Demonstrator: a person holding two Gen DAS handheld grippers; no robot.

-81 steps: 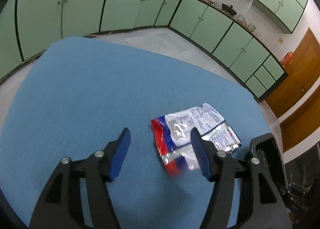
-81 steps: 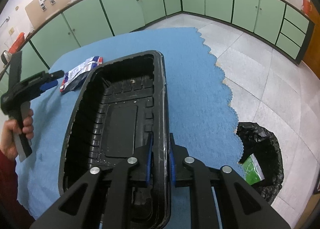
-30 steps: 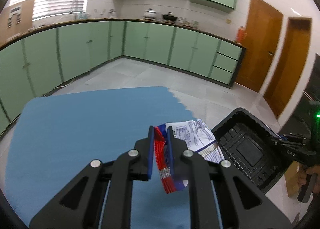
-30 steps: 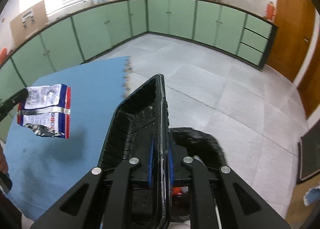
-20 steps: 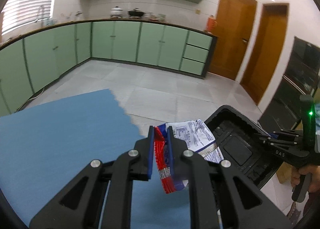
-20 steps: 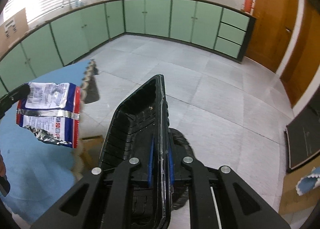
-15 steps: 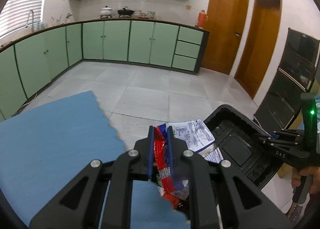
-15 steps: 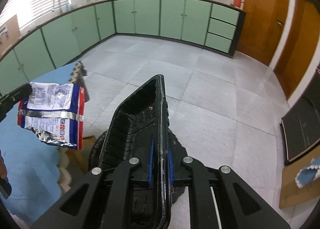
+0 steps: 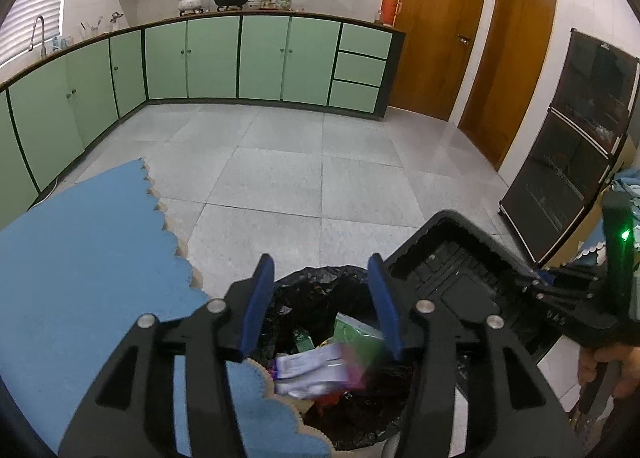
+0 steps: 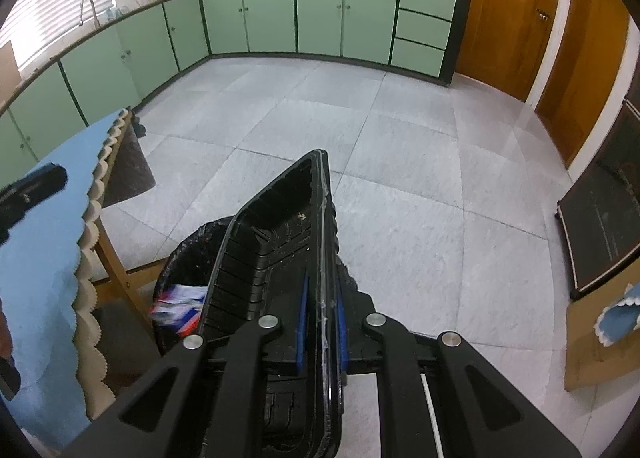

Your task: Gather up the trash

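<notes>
My left gripper hangs over the black-lined trash bin, its jaws opening with nothing between them. The red, white and blue snack wrapper is blurred below the fingers, inside the bin's mouth; the right wrist view shows the wrapper at the bin too. My right gripper is shut on the rim of a black plastic food tray, held tilted over the bin's right side. The tray and the right gripper's body show at the right of the left wrist view.
The table with a blue scalloped cloth stands left of the bin, its wooden leg close to the bag. Grey tiled floor stretches ahead to green cabinets. A dark oven door is at the right.
The left gripper has opened and let go of the wrapper, which has dropped into the bin. Both grippers have moved off the table to above the bin, the tray still held.
</notes>
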